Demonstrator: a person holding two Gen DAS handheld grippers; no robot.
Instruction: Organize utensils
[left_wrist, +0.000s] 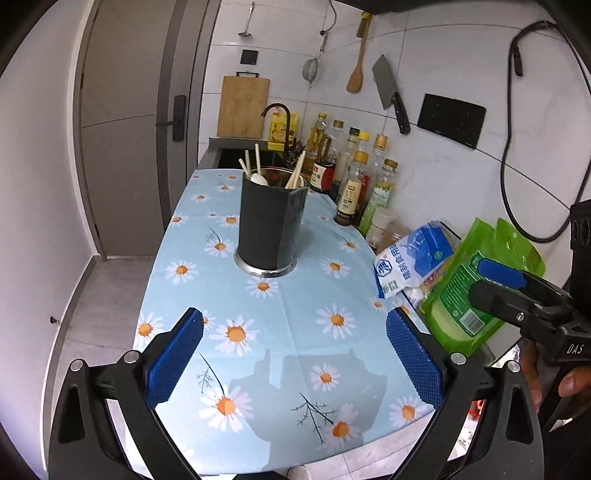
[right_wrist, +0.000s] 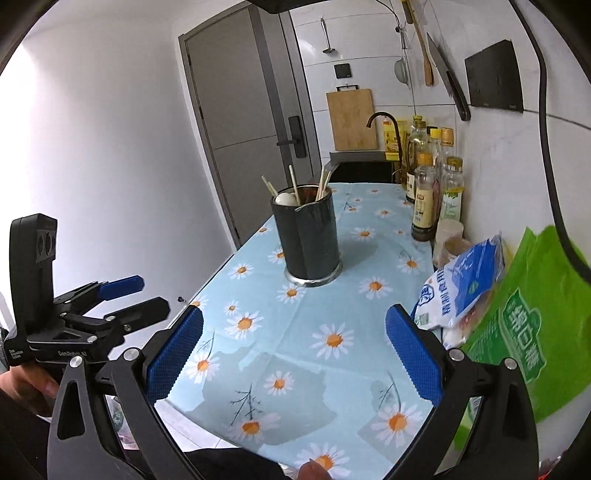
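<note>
**On the cloth: holder upright, both grippers empty**

On the daisy-print cloth (left_wrist: 280, 325) the dark utensil holder (left_wrist: 271, 225) stood upright, its long axis vertical, on a metal base toward the far middle of the counter. Chopsticks (left_wrist: 297, 170) stuck up out of its mouth, most leaning outward: the ones on the sink side tilted right in your left view, the others fanned left. A white spoon (left_wrist: 259, 179) lay at the rim with its bowl showing above the edge; you could not tell from either view which way its handle ran.

Your left gripper (left_wrist: 294, 354) hung above the near end of the cloth with its blue pads (left_wrist: 177, 360) spread wide apart, holding nothing and touching nothing. Your right gripper (right_wrist: 293, 354) was likewise spread wide and empty, above the near right part of the cloth. Both sat well short of the holder, pointing roughly toward it.

To the right, along the tiled wall, a row of bottles (right_wrist: 430, 199) stood beside the holder but apart from it, and nearer you a blue-and-white bag (right_wrist: 465, 284) leaned against a green bag (right_wrist: 528, 332). Beyond the cloth were the sink (left_wrist: 236, 155) and a dark faucet (left_wrist: 277, 110).
</note>
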